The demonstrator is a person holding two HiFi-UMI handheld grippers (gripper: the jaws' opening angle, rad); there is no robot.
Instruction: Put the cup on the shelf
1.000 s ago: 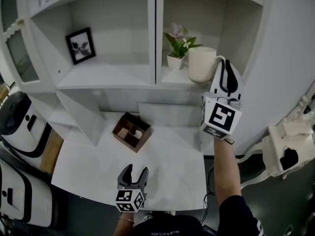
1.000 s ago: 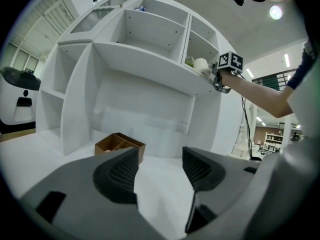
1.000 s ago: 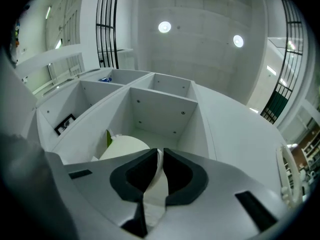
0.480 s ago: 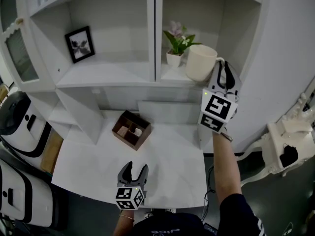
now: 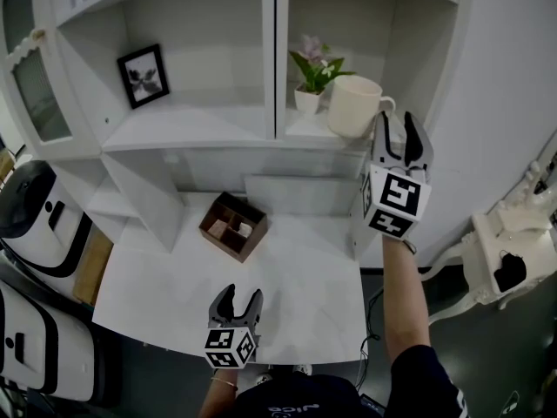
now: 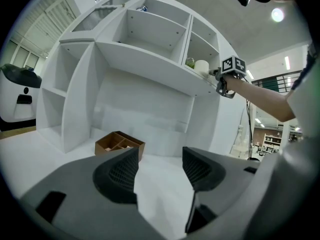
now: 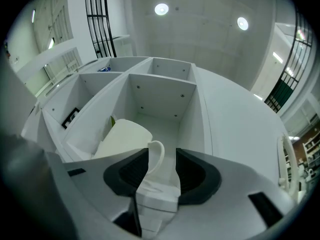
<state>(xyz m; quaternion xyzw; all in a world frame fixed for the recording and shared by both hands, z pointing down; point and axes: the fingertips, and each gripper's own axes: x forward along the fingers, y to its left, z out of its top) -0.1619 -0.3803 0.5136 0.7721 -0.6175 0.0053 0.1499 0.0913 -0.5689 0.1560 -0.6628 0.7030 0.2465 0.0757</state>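
Release step. The right gripper (image 5: 399,124) has its jaws opening. The cup (image 5: 352,107) stands on the shelf (image 5: 300,130) straight ahead of it, in the right-hand compartment.

In the right gripper view the cup's handle (image 7: 156,156) is between the jaws. It sits close to the left pad with a clear gap on the right pad's side, so I'd say the pinch is off. The cup shows a slight lean there. I can't tell if that's real or lens warp.

Next move, as I judge it: pull straight back along the jaw axis so neither pad hooks the handle loop. No sideways drift. The potted plant (image 5: 313,81) is just beyond the cup on the gripper's left, and a nudge could push the cup into it.

Materials:
- Cup: smooth, glossy cream ceramic, tapered wall, thin looped handle. Likely slippery.
- Shelf: flat white painted boards, matte.
- Jaw pads: dark, ribbed.

The left gripper (image 5: 234,307) is spread with nothing between its jaws. It is low over the white table (image 5: 296,277), with a wooden divided box (image 5: 232,227) ahead of it.
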